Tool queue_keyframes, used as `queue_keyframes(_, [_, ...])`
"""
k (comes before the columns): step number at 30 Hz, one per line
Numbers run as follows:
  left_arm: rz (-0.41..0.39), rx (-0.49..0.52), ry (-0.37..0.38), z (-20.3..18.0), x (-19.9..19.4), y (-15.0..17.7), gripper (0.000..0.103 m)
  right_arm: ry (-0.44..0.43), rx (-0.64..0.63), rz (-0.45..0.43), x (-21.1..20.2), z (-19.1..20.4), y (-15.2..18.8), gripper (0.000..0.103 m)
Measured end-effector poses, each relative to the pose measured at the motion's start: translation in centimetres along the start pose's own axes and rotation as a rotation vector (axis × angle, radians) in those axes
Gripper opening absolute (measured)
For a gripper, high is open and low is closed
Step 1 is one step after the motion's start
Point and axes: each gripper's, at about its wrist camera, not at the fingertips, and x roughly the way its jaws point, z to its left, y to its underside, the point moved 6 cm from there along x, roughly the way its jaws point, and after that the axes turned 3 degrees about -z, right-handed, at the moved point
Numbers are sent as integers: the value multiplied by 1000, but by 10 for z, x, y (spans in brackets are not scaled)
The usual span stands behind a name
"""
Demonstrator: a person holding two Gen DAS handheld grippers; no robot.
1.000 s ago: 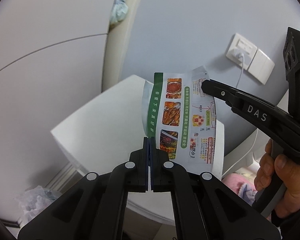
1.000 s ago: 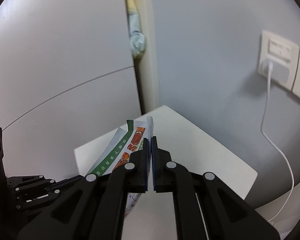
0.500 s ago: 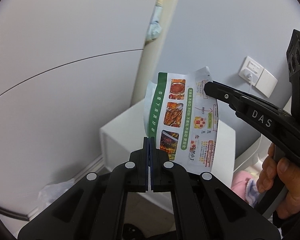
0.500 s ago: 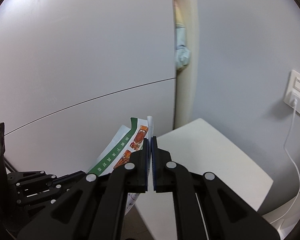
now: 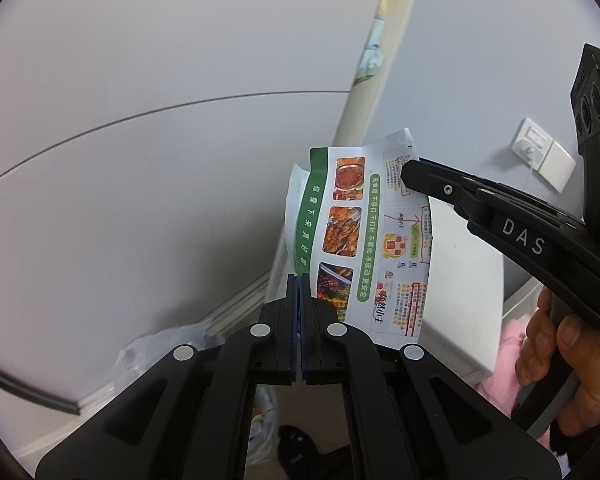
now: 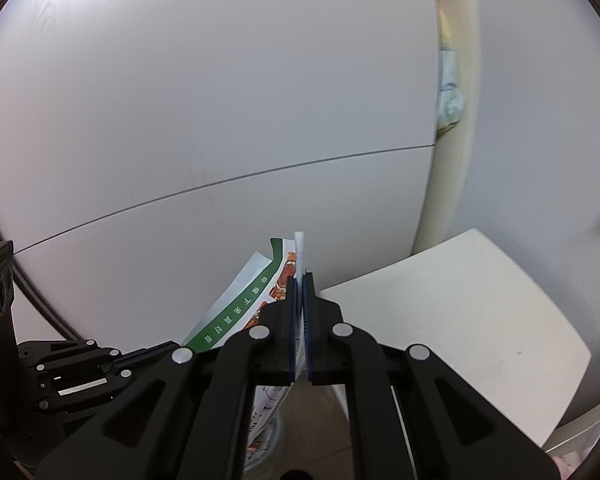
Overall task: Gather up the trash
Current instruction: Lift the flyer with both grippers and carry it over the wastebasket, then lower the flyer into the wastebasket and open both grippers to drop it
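While both jaws pinch it, flyer, green-bordered, food photos, creased.

Soft, even indoor light; strong fisheye bending with dark corners; backgrounds slightly motion-blurred.

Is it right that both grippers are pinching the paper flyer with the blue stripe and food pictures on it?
Almost. The stripe is green, not blue. The left wrist view shows the flyer with a green band beside its food pictures, pinched by the left gripper at its lower edge and the right gripper at its top corner.
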Motion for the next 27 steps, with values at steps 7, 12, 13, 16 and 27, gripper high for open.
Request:
queue_keyframes(7, [31, -29, -50, 36, -6, 23, 0, -54, -6, 50, 24, 37, 23, 5])
queue_keyframes(12, [55, -49, -78, 59, -5, 40, 0, -86, -18, 84, 44, 56, 35, 5])
queue_keyframes(13, [61, -53, -82, 64, -5, 43, 0, -93, -17, 92, 48, 60, 37, 5])
queue_keyframes(16, [80, -64, -96, 77, -2, 55, 0, -111, -15, 120, 61, 68, 46, 5])
queue_keyframes(27, [157, -106, -144, 115, 13, 101, 0, -166, -4, 243, 106, 92, 97, 5])
